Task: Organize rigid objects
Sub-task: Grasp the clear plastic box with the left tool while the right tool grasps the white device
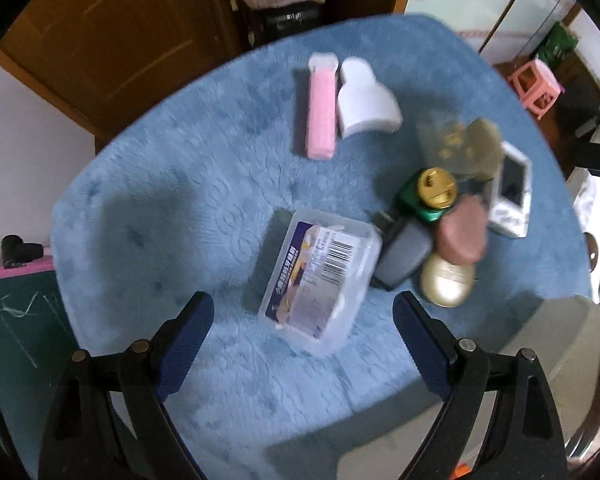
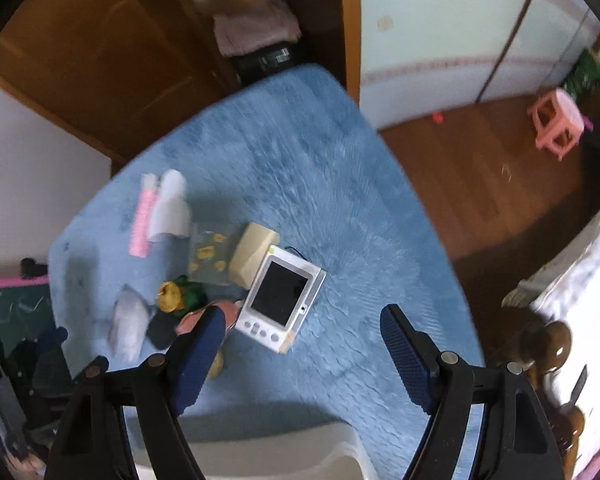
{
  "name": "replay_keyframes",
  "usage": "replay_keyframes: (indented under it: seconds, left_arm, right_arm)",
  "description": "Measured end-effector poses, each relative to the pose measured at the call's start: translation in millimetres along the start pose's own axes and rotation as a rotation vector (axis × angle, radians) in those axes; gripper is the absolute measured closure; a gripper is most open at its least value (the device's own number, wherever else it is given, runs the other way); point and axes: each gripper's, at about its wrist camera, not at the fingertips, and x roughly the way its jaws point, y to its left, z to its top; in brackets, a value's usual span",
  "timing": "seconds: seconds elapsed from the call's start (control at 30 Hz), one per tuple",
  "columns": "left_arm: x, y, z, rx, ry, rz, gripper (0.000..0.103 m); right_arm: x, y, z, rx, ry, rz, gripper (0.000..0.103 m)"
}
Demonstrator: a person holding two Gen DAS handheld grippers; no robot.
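A clear plastic box with a barcode label (image 1: 320, 280) lies on the blue fuzzy cloth (image 1: 204, 184), just ahead of my left gripper (image 1: 302, 318), which hangs open above it, holding nothing. A pink bar (image 1: 321, 112) and a white bottle (image 1: 364, 100) lie side by side further off. To the right sits a cluster: a green bottle with a gold cap (image 1: 432, 192), a grey case (image 1: 404, 256), a pink heart-shaped box (image 1: 462, 236), a gold round case (image 1: 446, 282) and a white handheld device (image 1: 512, 192). My right gripper (image 2: 304, 340) is open and empty above the cloth near the white device (image 2: 282, 300).
A cream box (image 2: 252, 254) and a clear bag with yellow pieces (image 2: 210, 256) lie behind the device. Beyond the cloth's edge are a wooden floor (image 2: 480, 184), a pink stool (image 2: 556, 124), a wooden door (image 1: 112, 40) and a green chalkboard (image 1: 16, 328).
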Motion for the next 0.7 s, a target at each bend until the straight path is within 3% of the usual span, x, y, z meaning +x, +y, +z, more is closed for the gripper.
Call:
replay_keyframes:
  seconds: [0.17, 0.37, 0.63, 0.7]
  left_arm:
    - [22.0, 3.2, 3.9, 0.014, 0.039, -0.011, 0.011]
    - [41.0, 5.9, 5.0, 0.011, 0.075, -0.023, 0.011]
    - [48.7, 23.0, 11.3, -0.065, 0.083, -0.069, 0.010]
    - [49.9, 28.9, 11.3, -0.092, 0.085, -0.081, 0.010]
  right_arm:
    - [53.4, 0.9, 7.8, 0.056, 0.096, 0.028, 0.023]
    - [85.7, 10.0, 7.3, 0.061, 0.148, 0.040, 0.023]
    - [101.9, 19.3, 4.8, 0.051, 0.157, -0.030, 0.023]
    - [107.6, 23.0, 1.8, 0.045, 0.168, -0.053, 0.029]
